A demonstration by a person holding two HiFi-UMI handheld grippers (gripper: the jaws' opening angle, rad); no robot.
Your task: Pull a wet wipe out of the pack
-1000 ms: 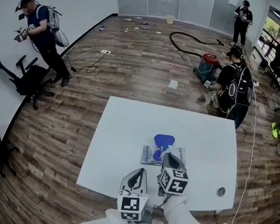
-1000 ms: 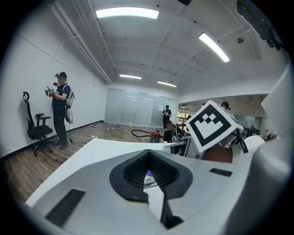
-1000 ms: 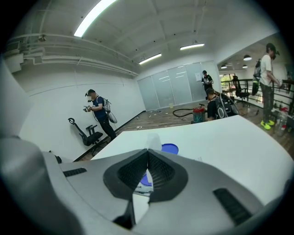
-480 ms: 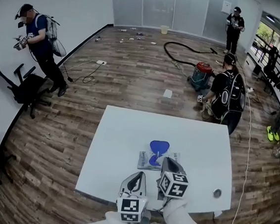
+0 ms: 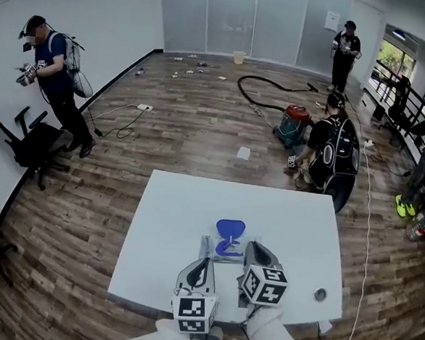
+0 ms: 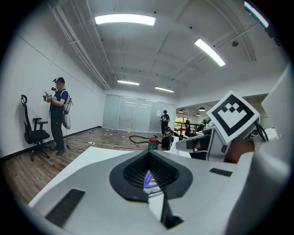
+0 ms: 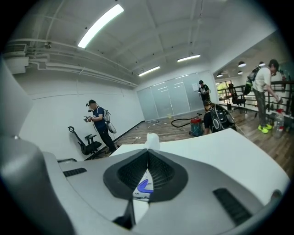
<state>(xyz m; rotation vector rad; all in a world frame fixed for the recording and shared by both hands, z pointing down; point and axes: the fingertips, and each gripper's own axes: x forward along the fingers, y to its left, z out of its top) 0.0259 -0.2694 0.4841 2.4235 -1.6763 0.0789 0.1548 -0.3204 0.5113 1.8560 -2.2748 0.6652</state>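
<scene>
Two tools are reaching up from the bottom centre of the head view on white sleeves (image 5: 278, 338), side by side and pointing toward the middle of the desk (image 5: 162, 220). The left tool (image 5: 204, 263) is sitting lower in the frame. Its marker cube (image 5: 194, 313) is facing the camera and its tips are just at the near left corner of the pack (image 5: 218, 249). In its own view the jaws are drawn together at the tips and gripping nothing, with a sliver of the pack showing through the slit between the pads. The right tool (image 5: 253, 246) is lying a little higher, its body covering the pack's right end. Its jaws are closed as well, and a white tuft of wet wipe (image 7: 152, 141) is standing up right where the tips meet.

The pack is lying flat near the desk's centre, its long axis running left to right across the frame. Its blue flap (image 5: 230, 228) is folded open toward the top of the frame.

On the wooden floor, a person with a headset (image 5: 53, 73) is standing at upper left beside a black office chair (image 5: 27, 138). Above the desk a vacuum (image 5: 293, 125) is trailing a black hose (image 5: 267, 84), and a person with a backpack (image 5: 331, 151) is kneeling just right of it. A small round fitting (image 5: 320, 294) is sitting at the desk's lower right.
</scene>
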